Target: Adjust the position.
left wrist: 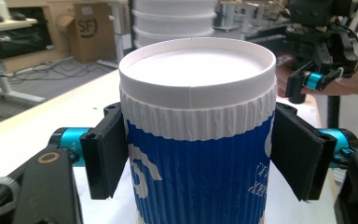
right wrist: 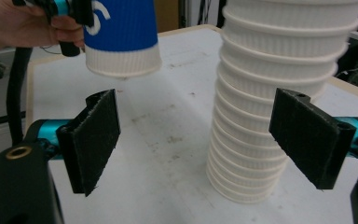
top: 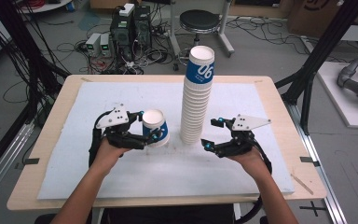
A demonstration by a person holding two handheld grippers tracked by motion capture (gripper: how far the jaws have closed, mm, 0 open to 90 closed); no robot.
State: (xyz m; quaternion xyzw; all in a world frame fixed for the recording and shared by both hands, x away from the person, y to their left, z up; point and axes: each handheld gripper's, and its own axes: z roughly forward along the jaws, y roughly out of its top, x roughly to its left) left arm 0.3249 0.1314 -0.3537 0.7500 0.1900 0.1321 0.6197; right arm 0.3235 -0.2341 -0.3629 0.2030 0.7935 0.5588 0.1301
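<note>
One inverted blue paper cup (top: 155, 127) sits clamped in the left tongs (top: 148, 127), just left of the cup stack (top: 196, 98); right tongs (top: 213, 134) gape empty. I'd keep it level, setting it squarely down.

Two hand-held black grippers, left gripper (top: 150, 126) and right gripper (top: 209, 133), carry grey three-cornered plates, turquoise fittings behind padded black jaws, and trailing black cables; forearms bare.

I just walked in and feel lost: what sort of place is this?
Probably a robotics lab or workshop. Computer towers sit on the floor amid tangled cables, black metal framing surrounds the table, and cardboard boxes stand nearby.
</note>
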